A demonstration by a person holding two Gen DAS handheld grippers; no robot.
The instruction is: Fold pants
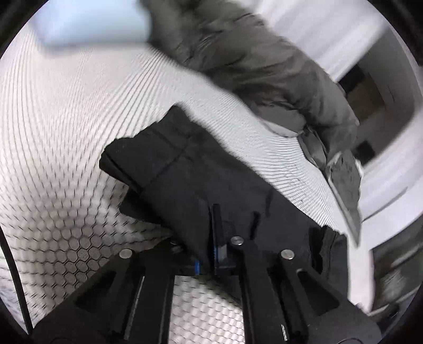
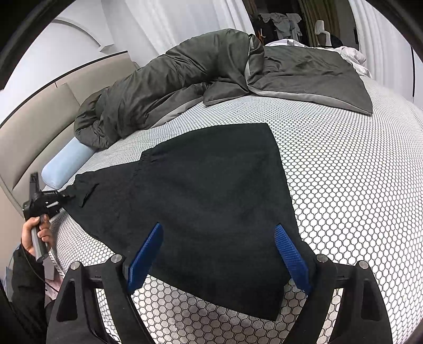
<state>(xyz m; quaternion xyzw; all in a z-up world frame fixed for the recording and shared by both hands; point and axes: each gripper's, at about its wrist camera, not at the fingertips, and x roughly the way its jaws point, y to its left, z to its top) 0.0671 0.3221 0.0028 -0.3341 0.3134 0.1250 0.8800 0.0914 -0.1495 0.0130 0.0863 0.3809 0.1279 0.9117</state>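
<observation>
We see soft, even indoor light with faint shadows; the left wrist view is smeared by motion blur, the right sharp, both bent by fisheye edges.

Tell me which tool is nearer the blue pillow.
Left. The left tool, shut on the pants corner, sits just beside the blue pillow; the right tool hovers open over the opposite end.

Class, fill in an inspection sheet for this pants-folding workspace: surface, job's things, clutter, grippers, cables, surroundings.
Surface: bed with a honeycomb-patterned cover.
Job's things: black pants spread flat, partly folded.
Clutter: grey-green duvet bunched at the far side; light blue pillow.
Grippers: left gripper shut on the pants' edge; right gripper open, pads astride the near end.
Cables: thin black cable by the left hand.
Surroundings: beige headboard, white curtains.
</observation>
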